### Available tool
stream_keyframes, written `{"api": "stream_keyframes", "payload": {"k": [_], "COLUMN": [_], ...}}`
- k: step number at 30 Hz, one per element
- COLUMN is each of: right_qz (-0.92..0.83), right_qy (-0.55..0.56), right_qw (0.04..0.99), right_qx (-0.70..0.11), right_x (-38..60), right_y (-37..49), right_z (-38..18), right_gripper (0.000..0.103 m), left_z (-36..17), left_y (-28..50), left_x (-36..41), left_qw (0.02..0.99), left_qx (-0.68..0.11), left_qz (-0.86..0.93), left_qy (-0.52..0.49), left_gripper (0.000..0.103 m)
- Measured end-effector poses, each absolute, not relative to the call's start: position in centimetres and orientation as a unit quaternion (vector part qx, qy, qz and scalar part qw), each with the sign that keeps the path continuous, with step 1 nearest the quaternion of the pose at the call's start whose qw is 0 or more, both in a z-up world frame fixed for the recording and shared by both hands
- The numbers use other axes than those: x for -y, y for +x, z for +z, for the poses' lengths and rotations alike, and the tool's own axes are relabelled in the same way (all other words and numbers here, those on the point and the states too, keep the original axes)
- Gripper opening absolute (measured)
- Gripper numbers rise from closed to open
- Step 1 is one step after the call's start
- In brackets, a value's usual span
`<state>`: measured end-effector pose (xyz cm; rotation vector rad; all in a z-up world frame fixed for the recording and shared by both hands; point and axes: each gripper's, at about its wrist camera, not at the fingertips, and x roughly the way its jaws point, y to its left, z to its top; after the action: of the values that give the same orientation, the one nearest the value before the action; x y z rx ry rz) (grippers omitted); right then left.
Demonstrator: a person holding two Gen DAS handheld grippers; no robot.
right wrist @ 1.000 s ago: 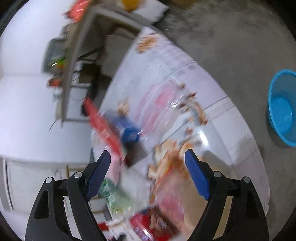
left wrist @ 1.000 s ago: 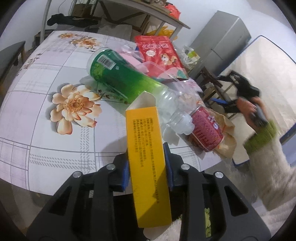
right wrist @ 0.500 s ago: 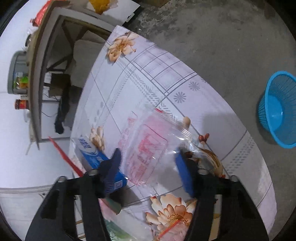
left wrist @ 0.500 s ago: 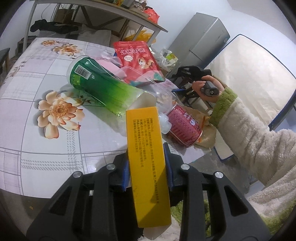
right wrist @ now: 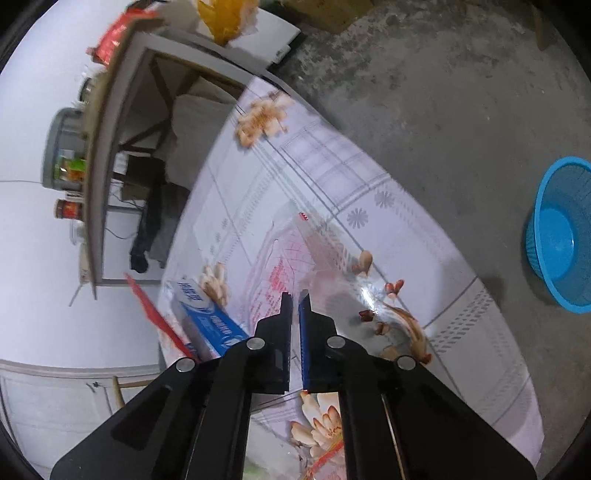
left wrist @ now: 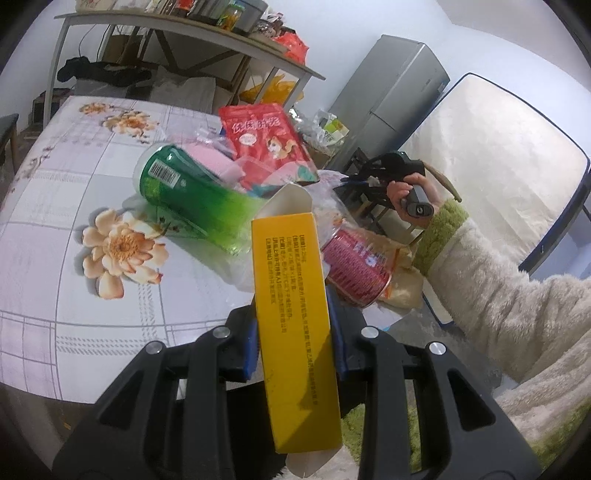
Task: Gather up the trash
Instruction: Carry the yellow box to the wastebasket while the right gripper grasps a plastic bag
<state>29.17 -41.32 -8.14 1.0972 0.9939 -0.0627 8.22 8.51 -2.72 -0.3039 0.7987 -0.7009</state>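
Observation:
My left gripper is shut on a tall yellow carton, held above the table's near edge. Behind it on the flowered table lie a green bottle, a red snack bag and a red can on a crumpled wrapper. At the table's right side a hand in a fleecy sleeve holds my right gripper. In the right wrist view that gripper is shut on the edge of a clear plastic bag with red print. A blue box lies just left of it.
A blue mesh basket stands on the concrete floor beyond the table. A metal-legged shelf with jars is at the back, with a grey cabinet and a mattress to the right.
My right gripper's jaws went from wide apart to closed on the clear bag while it moved in over the table. The left gripper kept its grip on the carton and tilted slightly.

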Motion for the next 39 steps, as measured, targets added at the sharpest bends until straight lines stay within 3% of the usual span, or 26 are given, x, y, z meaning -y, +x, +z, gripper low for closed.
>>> {"api": "stream_keyframes", "payload": {"k": [9,15,19,24,29,37,39], "right_qz": [-0.014,-0.045,-0.110,-0.180,-0.217,-0.250,-0.249], "right_qy": [0.503,0.510,0.485,0.469,0.479,0.504,0.509], "right_qw": [0.780,0.805,0.821,0.808,0.776,0.732,0.724], "right_qx": [-0.372,-0.300,-0.281,-0.307,-0.347,-0.385,-0.393], "right_x": [46.8,53.0,56.5,59.5,61.1,63.3,64.1], "right_y": [21.7,13.0,6.8,2.0,1.6,2.5,3.2], "right_z": [-3.0,-1.0,-1.8,-6.2,-12.6,-21.2,-22.3], "right_gripper": [0.004,0.004,0.004,0.004,0.004,0.005,0.008], "left_z": [3.0,8.6,9.3,5.5,-2.2,-11.4,-12.2], "left_y": [11.5,17.6,20.7,23.5,24.8,25.9,26.1], "left_x": [-3.9,7.9,18.3,31.8,43.0,53.8,55.2], "left_qw": [0.841,0.789,0.762,0.718,0.678,0.639,0.641], "left_qx": [-0.351,-0.385,-0.417,-0.481,-0.535,-0.586,-0.591], "left_qz": [-0.390,-0.476,-0.494,-0.489,-0.461,-0.429,-0.422], "left_qy": [-0.133,-0.058,0.031,0.123,0.204,0.252,0.250], "left_gripper": [0.029,0.029,0.029,0.029,0.029,0.031,0.042]}}
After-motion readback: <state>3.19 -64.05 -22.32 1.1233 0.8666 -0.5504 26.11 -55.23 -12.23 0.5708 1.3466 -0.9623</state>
